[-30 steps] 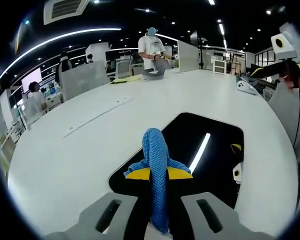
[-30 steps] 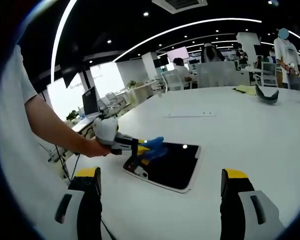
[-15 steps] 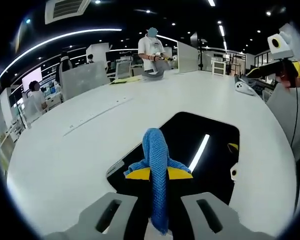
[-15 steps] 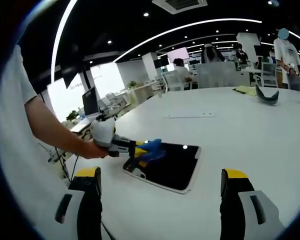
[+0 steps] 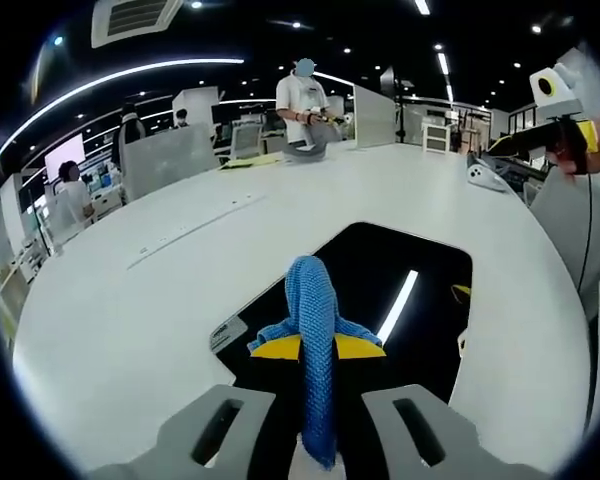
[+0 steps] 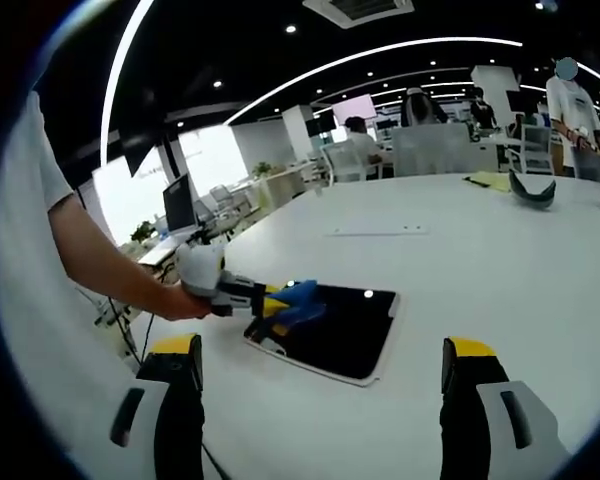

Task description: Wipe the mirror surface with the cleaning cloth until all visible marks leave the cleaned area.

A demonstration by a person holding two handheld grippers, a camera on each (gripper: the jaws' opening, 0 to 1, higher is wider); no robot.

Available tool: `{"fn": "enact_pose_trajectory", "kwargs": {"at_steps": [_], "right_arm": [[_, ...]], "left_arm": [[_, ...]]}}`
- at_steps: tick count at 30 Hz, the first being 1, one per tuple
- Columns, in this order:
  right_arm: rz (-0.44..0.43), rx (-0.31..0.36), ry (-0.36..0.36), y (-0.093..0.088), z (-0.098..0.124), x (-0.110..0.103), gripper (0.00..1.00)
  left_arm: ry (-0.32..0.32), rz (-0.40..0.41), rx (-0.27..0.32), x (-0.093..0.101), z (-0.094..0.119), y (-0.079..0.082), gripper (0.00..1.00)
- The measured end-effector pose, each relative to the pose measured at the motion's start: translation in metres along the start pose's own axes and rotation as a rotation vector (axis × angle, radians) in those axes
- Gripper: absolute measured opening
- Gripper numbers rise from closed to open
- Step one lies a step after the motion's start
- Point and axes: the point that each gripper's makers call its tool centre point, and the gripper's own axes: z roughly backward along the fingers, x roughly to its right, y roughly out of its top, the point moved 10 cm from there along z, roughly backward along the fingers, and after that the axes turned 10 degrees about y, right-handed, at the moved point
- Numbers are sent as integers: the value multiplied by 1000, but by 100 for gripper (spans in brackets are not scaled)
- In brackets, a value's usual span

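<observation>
The left hand-held gripper [image 5: 318, 345] holds the blue cleaning cloth [image 5: 313, 330] tight between its yellow-tipped jaws, and the cloth bulges out in front of them, over the near part of the mirror [image 5: 420, 270]. The mirror lies flat on the white surface [image 5: 130, 320], in the middle of it, w/ a light frame and rounded corners. In the right gripper view the same cloth [image 6: 298, 298] sits at the left edge of the mirror [image 6: 340, 330], so the wiping is at the near-left part and the rest of the glass, to the far and right side, is not under the cloth.

The right hand-held gripper [image 6: 320, 400] has its jaws wide apart w/ nothing between them. It hangs above the surface, well apart from the mirror. It also shows in the left gripper view [image 5: 555, 125], far right, held up in a hand.

How far along: I judge the wipe is under way, prob. not finished. The glass looks dark and reflects a ceiling light strip and some small spots. I cannot tell from these views which spots are marks and which are reflections, so I cannot say if any part is clean already. Left to do, as I judge: pass the cloth over the far and right areas, then check the glass.

The cloth looks like a knitted or waffle fabric, soft, folded into a thick roll.
</observation>
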Motion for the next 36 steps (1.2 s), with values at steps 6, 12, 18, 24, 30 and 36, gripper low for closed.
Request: {"fn": "enact_pose_trajectory", "kwargs": {"at_steps": [6, 12, 18, 24, 30, 36], "right_arm": [[1, -1, 2, 0, 0, 1, 100], [8, -2, 4, 2, -1, 0, 100], [13, 0, 2, 3, -1, 1, 100], [16, -3, 8, 3, -2, 0, 100], [19, -4, 12, 4, -2, -1, 100], [32, -13, 16, 3, -2, -2, 100]], "left_arm": [[9, -1, 10, 3, 6, -4, 7], [12, 9, 10, 5, 12, -7, 8], [12, 16, 10, 8, 19, -11, 8], [12, 14, 9, 9, 25, -15, 8], [14, 14, 7, 11, 30, -17, 8], [14, 19, 6, 12, 34, -19, 8]]}}
